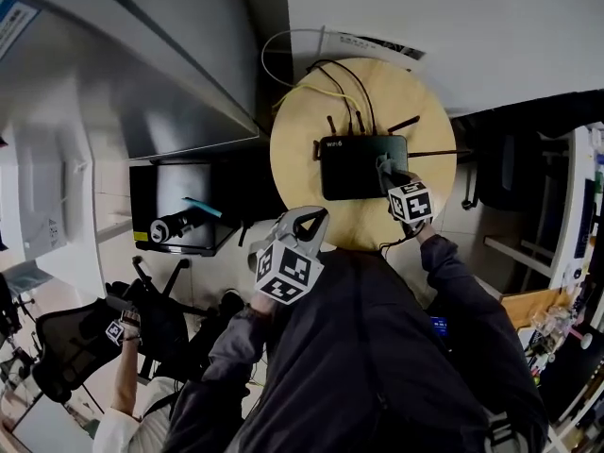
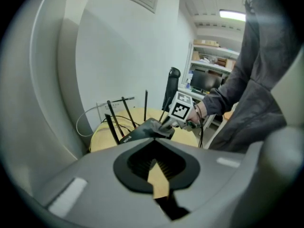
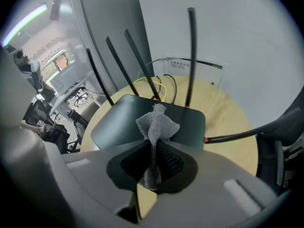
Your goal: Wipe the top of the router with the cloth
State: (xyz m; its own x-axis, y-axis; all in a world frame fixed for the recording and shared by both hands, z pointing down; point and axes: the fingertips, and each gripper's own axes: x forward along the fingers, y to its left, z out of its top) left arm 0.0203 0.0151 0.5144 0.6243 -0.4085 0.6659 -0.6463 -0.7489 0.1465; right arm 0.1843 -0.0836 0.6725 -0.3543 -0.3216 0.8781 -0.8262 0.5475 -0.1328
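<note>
Nearest, at the bottom of the head view, the person's dark sleeves (image 1: 283, 366) cover the near rim of the round wooden tabletop (image 1: 302, 149). The left hand-held gripper (image 1: 316, 217) hangs at that rim, lower centre, apart from the router (image 1: 354, 168); its own view shows the jaws closed together with nothing between them. Right of centre, the right hand-held gripper (image 1: 389, 176) is clamped on a bunched grey cloth (image 3: 156, 122), whose free end rests on the router's black top. This gripper and its marker cube hide the router's near right corner. Beyond, thin black antennas (image 3: 191, 56) rise from the router's far edge, partly screening the yellow and black cables (image 1: 326, 88) behind them. A white cable (image 1: 274, 55) loops against the grey wall. At the lower left, an office chair (image 1: 66, 338) is dim and hard to make out.
</note>
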